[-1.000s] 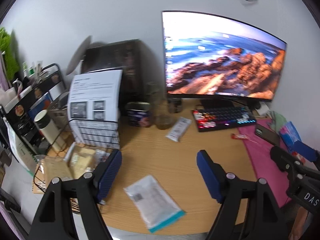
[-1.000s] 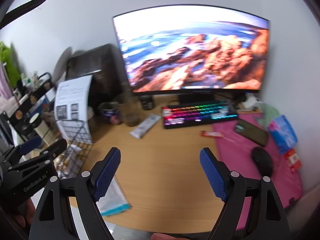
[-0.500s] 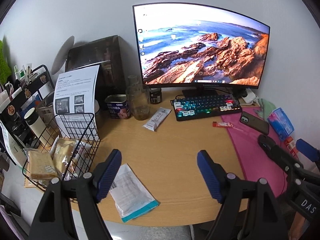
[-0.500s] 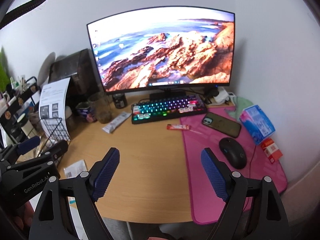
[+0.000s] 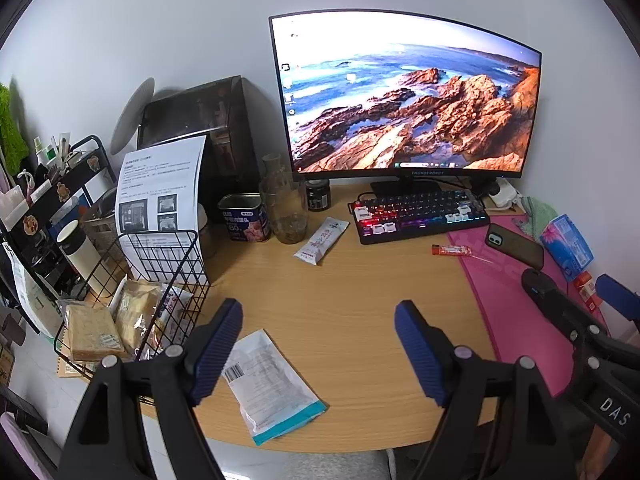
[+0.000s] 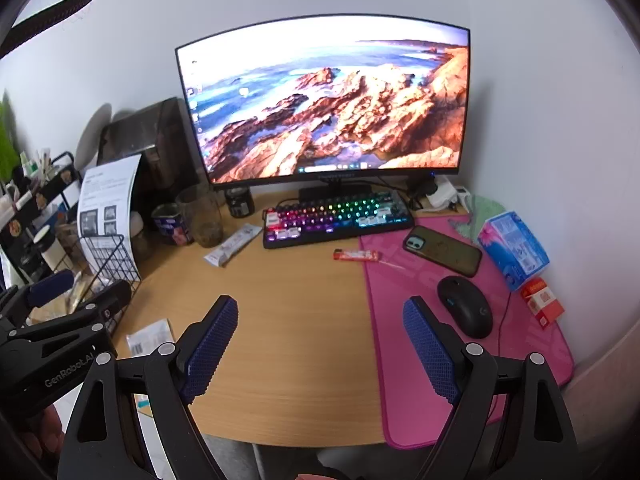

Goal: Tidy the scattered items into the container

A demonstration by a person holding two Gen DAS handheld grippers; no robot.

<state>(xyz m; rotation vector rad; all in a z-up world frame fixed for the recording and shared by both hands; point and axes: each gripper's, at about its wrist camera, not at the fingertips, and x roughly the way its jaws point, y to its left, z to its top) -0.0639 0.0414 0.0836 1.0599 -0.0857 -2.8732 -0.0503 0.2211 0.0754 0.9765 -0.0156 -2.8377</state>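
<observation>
Two grippers are hovering over the desk (image 5: 340,320), the left gripper (image 5: 318,350) and right gripper (image 6: 320,346) both gaping wide with nothing between their pads. Just beside the left one's left finger, a clear pouch (image 5: 272,388) is lying flat near the desk's front edge. Left of it, the wire basket (image 5: 176,264) is holding bread packets (image 5: 94,332). Farther back, a white sachet (image 5: 322,240) is lying beside a jar (image 5: 288,216), and a red stick (image 6: 358,255) is lying at the pink mat's (image 6: 420,360) edge, before the keyboard (image 6: 340,216).

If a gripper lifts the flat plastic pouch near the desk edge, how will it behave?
The pouch looks thin and flat, so probably light and floppy, sagging when lifted by one end. Its glossy film may slip between pads. Lying flush on the desk, it seems hard to get under.
</observation>
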